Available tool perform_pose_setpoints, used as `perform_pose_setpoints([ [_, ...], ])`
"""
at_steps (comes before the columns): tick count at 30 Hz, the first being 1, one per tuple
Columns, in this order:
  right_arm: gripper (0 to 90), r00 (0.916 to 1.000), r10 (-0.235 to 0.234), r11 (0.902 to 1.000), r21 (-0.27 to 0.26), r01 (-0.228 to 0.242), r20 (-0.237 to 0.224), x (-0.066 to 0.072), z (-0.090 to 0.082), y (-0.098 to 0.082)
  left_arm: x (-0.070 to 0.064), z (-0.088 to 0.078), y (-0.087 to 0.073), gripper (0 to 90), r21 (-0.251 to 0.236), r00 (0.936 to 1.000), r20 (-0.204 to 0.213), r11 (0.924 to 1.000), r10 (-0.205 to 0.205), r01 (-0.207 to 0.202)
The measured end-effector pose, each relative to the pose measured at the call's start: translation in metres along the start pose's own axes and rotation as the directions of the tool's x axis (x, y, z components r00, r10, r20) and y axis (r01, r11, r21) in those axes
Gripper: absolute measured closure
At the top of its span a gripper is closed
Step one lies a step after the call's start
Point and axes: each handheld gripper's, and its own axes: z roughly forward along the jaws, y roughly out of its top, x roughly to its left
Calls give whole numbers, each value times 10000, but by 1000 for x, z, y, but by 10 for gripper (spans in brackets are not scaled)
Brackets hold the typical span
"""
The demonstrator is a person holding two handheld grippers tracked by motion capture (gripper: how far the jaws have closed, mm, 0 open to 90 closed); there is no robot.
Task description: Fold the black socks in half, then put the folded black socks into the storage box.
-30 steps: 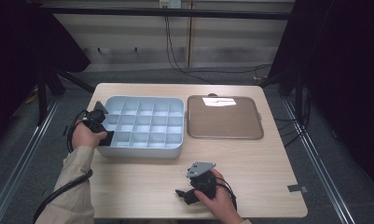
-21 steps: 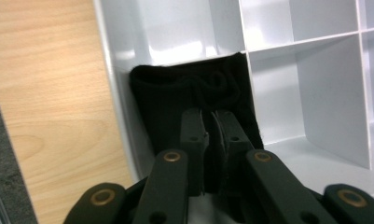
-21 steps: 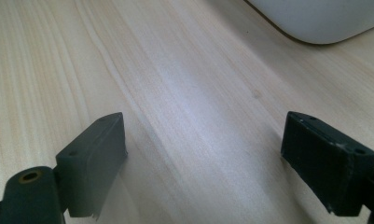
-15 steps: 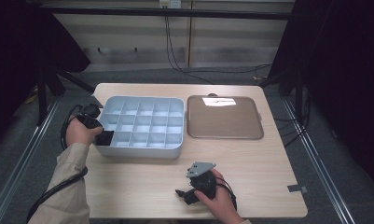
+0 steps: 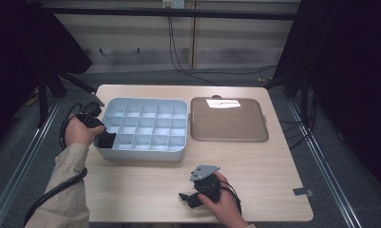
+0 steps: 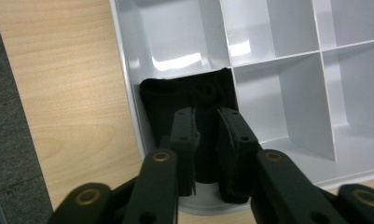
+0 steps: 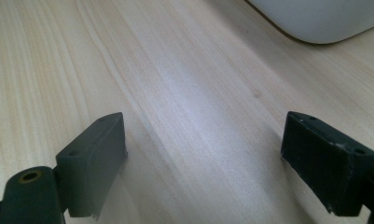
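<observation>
Inspector: State of the left tongs (image 6: 205,140)?

Assessor: They hang over the near-left corner cell of the grey compartment tray (image 5: 178,153). A black cloth item, possibly a rolled sock (image 6: 189,95), sits in that cell, against the tray's outer wall. The jaws have just been opening. They now stand a narrow gap apart, and the left gripper view shows a fold of the cloth in that gap. I cannot tell whether the pads are still pressing on it.

Inspector: What has changed against the earlier high views?

Assessor: The left hand (image 5: 79,133) has risen slightly above the tray's corner. The black item remains down in the cell. My reading is that it has been delivered and is being released.

Inspector: And the right tongs (image 7: 203,163)?

Assessor: Wide open and holding nothing, resting low over bare tabletop (image 5: 273,166) near the front edge, with the tray's rounded corner just ahead. The right hand (image 5: 221,199) has not shifted.

Inspector: Anything else of note?

Assessor: The brown serving tray (image 5: 228,121) lies just beside the compartment tray and carries only a light reflection. The other cells look unfilled. I judge that the left tongs need to clear the cloth fully before withdrawing, or the fold may be dragged out.
</observation>
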Motion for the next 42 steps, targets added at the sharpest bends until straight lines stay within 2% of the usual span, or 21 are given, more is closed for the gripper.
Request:
perform_pose_setpoints([
  [4, 134, 10000, -2, 10000, 0, 2, 2, 0, 0, 0, -1, -3, 0, 703, -125, 10000, -68, 9999, 28, -29],
  [13, 134, 10000, -1, 10000, -2, 1, 0, 0, 0, 0, -2, -8, -1, 559, -395, 10000, 89, 9992, -14, 18],
  [21, 134, 10000, -2, 10000, -2, 2, 1, 0, 0, 0, -1, -12, -2, 448, -427, 10000, 98, 9991, 10, -5],
  [32, 134, 10000, 17, 10000, -22, -18, -23, 0, 0, 0, 0, -15, -4, 393, -472, 9999, 135, 9989, 85, -79],
  [39, 134, 10000, 14, 10000, -17, -14, -8, 0, 0, 0, -6, -18, -4, 358, -597, 9993, 179, 9977, 317, -306],
  [42, 134, 10000, 17, 10000, -41, -17, -51, 0, 0, 0, -7, -19, -5, 350, -667, 9992, 278, 9974, 291, -272],
])
